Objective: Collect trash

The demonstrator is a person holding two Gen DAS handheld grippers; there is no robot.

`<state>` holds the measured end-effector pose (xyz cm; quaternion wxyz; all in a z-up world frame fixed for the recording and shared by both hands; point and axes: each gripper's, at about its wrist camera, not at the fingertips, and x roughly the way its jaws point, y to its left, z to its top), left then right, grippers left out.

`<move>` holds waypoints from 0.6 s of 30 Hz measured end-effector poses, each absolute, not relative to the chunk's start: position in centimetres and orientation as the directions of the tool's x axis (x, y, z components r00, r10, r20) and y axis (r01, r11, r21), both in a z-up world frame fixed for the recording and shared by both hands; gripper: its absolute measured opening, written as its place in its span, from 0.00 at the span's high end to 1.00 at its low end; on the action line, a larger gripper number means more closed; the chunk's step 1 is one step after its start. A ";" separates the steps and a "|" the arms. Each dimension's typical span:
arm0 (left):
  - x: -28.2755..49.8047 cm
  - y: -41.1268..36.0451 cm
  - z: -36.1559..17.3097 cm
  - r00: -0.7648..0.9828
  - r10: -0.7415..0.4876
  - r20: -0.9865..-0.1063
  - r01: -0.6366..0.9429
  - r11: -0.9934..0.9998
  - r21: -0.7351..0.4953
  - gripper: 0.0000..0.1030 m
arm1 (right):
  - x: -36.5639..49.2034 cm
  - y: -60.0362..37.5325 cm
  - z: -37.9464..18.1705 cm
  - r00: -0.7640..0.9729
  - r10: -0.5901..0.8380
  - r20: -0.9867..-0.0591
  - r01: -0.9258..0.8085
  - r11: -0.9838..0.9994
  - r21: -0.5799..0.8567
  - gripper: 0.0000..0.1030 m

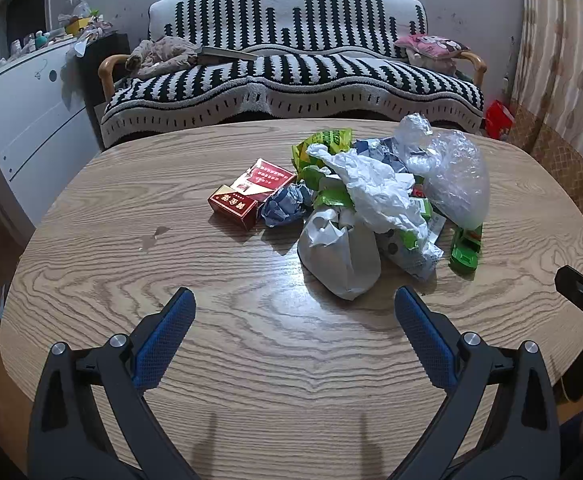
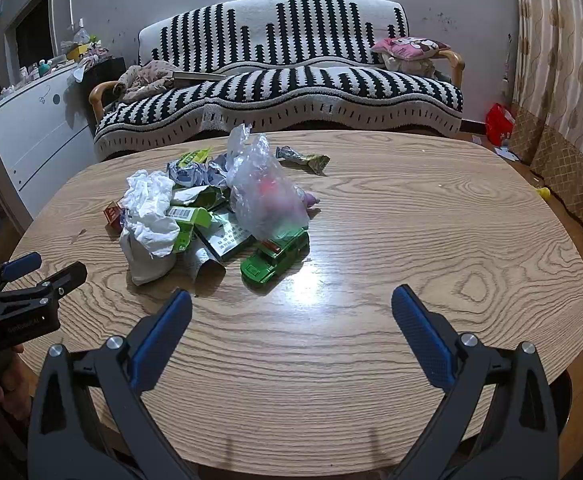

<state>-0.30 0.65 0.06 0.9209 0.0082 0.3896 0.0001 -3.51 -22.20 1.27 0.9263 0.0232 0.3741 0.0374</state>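
Note:
A heap of trash lies on the oval wooden table: a red cigarette box, crumpled white paper, a clear plastic bag, a grey-white pouch, green wrappers and a green toy car. My left gripper hovers open above bare table in front of the pouch. In the right wrist view the heap sits left of centre, with the plastic bag, toy car and a stray wrapper. My right gripper is open over bare table, nothing between its fingers.
A black-and-white striped sofa stands behind the table, with a pink cushion on it. A white dresser is at the left, a curtain at the right, a red bag on the floor. The other gripper shows at the left edge.

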 end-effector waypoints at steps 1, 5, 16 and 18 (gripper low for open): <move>-0.3 0.6 0.1 0.696 0.006 -0.718 0.006 1.000 0.014 0.06 | -3.5 -22.2 1.3 0.718 0.087 -0.691 -0.052 0.996 0.071 0.06; -0.3 0.6 0.0 0.696 0.006 -0.718 0.006 1.000 0.014 0.06 | -3.5 -22.2 1.3 0.717 0.088 -0.691 -0.054 0.996 0.071 0.06; -0.3 0.6 -0.1 0.695 0.006 -0.719 0.005 1.000 0.014 0.06 | -3.6 -22.2 1.3 0.716 0.089 -0.693 -0.053 0.996 0.073 0.06; -0.2 0.6 -0.1 0.692 0.003 -0.722 0.006 1.000 0.009 0.06 | -3.6 -22.2 1.3 0.715 0.090 -0.693 -0.055 0.996 0.074 0.06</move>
